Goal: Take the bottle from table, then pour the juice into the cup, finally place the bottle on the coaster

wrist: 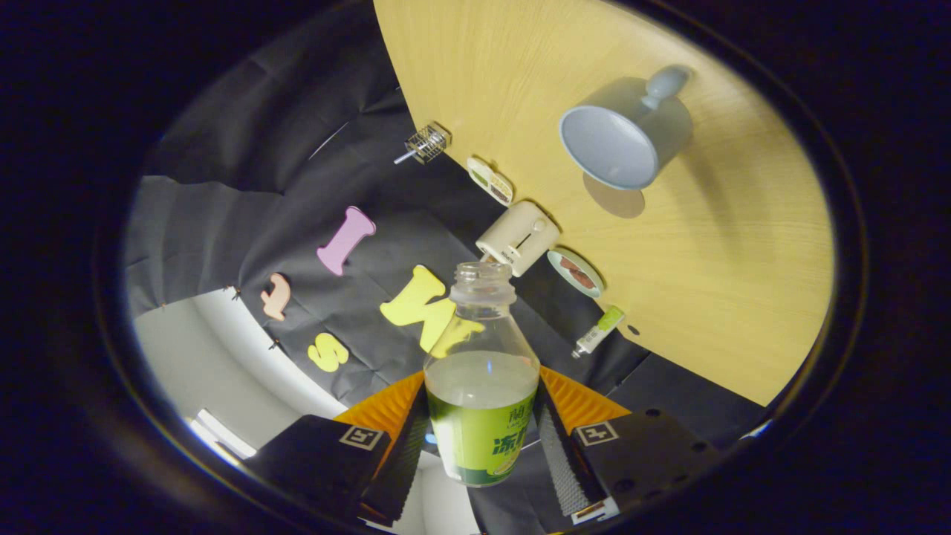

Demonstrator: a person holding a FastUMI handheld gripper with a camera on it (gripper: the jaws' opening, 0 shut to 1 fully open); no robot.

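My gripper [481, 435] is shut on a clear plastic bottle [481, 371] with a green label, both fingers pressing its lower body. The bottle has no cap and holds pale juice up to its shoulder. The whole view is rolled, so the wooden table [713, 282] stands steeply tilted beyond the bottle. On it a pale blue cup [622, 137] with a knobbed handle has its open mouth facing me, well beyond the bottle's neck and off to one side. The cup's inside looks dry.
Along the table's far edge stand a small wire basket [427, 143], a little toaster [518, 238], two small plates [574, 272] with toy food and a small tube [596, 332]. The booth's black cloth wall rises behind them.
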